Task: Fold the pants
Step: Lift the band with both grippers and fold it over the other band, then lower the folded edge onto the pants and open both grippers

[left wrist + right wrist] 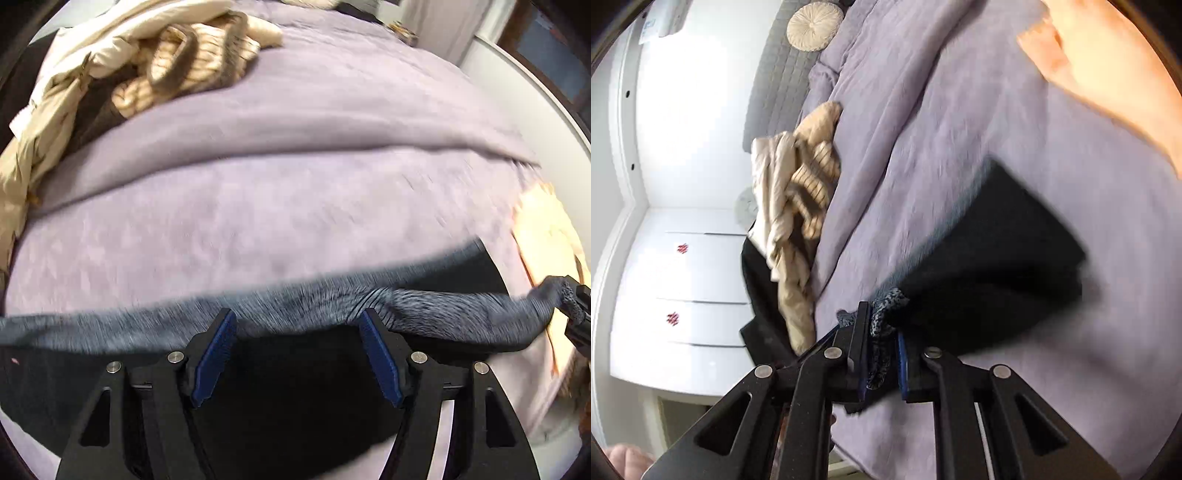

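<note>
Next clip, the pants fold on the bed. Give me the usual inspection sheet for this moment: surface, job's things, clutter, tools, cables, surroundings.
Surface: lilac bedspread, rumpled into long ridges.
Job's things: dark pants lying on the bedspread, their grey knitted edge stretched between the two tools.
Clutter: heap of beige clothes at the far side of the bed; peach cloth at one edge.
Tools: right tool shut on the knitted edge; left tool with jaws apart, the edge just beyond their tips, grip not clear.
Cables: nothing seen.
Surroundings: white drawers, round cushion against a grey headboard.
</note>
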Demonstrator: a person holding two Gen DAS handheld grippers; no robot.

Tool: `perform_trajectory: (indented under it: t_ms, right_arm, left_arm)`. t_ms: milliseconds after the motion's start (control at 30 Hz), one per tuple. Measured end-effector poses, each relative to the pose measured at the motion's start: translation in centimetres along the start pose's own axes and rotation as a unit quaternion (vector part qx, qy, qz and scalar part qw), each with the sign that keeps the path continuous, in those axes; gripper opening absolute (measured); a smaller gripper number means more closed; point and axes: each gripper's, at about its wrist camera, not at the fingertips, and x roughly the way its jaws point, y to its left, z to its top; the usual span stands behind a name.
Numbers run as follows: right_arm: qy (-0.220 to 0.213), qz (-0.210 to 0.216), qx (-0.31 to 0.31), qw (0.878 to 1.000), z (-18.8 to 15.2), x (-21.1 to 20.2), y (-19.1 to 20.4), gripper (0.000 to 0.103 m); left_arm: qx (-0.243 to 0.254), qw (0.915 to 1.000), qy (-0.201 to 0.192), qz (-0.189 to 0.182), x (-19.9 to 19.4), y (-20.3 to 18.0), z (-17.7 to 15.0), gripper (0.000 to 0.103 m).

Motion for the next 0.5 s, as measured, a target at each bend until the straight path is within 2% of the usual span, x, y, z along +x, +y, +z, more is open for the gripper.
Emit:
perform_trajectory:
  t_ms: [33,67,133,233,367,400,433,500]
  right_arm:
    - [0.007,-0.017,0.001,1.0,2.1,1.3,-0.4,0.026]
    - [0.012,-0.032,0.0,0.999,3.2,1.9,-0.8,0.048]
    - [0.009,-0.066,-0.012,0.998,4.6,2.3,-1.4,0.07]
    - [0.0,-0.08,-0.021,0.997,4.1,1.5,-1.5,0.07]
    - [-0.021,-0.201,-0.046,0.978,2.3,-0.4,-2.5,0.07]
    - [-0.025,-0.213,-0.035,0.976,1.5,-1.0,-3.4,0.07]
    - [-0.026,-0.209,-0.021,0.977,1.3,-1.6,-4.4,0.067]
    - [-0.018,-0.188,0.014,0.982,0.2,-1.9,-6.4,0.053]
  left_arm:
    - [-0.007,0.9999,-0.004,0.009,0.3,0.3,0.9,0.07]
    - [-0.019,0.9996,-0.008,0.018,0.7,0.8,1.9,0.07]
    - [-0.034,0.999,-0.014,0.026,0.7,1.4,2.5,0.07]
    - [-0.032,0.9984,-0.012,0.045,0.2,2.2,1.6,0.07]
    - [-0.025,0.9969,0.022,0.071,0.2,3.3,-2.5,0.07]
    - [-0.029,0.9966,0.028,0.072,0.0,3.4,-3.5,0.07]
    - [-0.033,0.9962,0.033,0.074,0.1,3.6,-4.3,0.07]
    - [-0.042,0.9952,0.046,0.076,0.1,3.5,-5.9,0.07]
